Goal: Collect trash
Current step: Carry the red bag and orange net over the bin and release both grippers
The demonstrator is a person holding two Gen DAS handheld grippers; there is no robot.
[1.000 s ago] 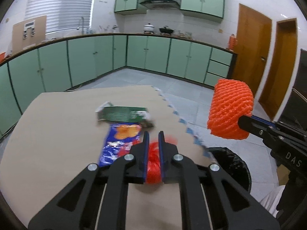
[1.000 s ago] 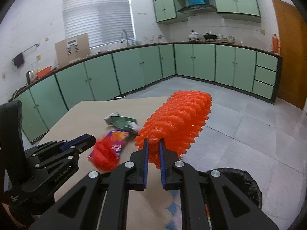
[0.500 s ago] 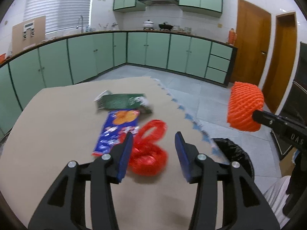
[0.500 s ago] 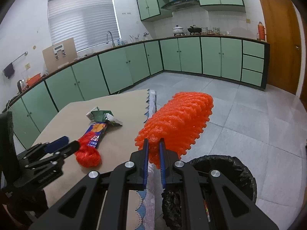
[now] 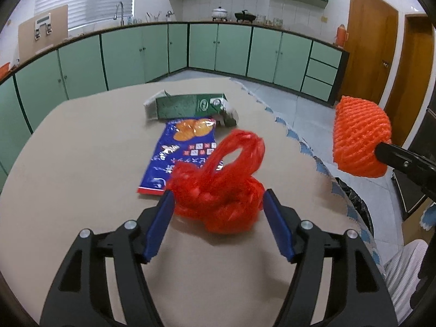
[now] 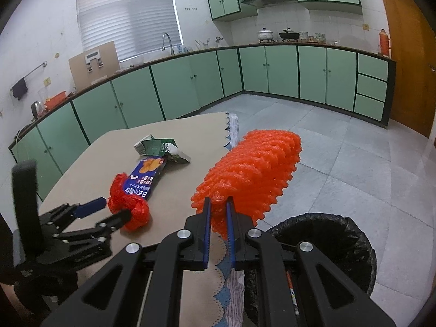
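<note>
Looks like the drop-off step: the right tool (image 6: pixel 218 212) is pinched tight on the orange foam net (image 6: pixel 253 174), right beside the black bin (image 6: pixel 354 248). The left tool (image 5: pixel 216 212) has just been opening, and the red mesh bag (image 5: pixel 218 190) sits loose between its jaws on the tabletop (image 5: pixel 81 150). Next it probably needs to swing over the bin and let go.

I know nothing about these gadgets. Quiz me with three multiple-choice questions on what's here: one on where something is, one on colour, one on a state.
1. Where is the black bin?
A on the table
B on the floor beside the table
C on the counter

2. What colour is the foam net?
A orange
B green
C white

3. How are the left gripper jaws?
A clamped
B apart
C hidden

B: the bin stands on the floor tiles.
A: it is bright orange.
B: they have just been opening, with the red mesh bag between them.
</note>
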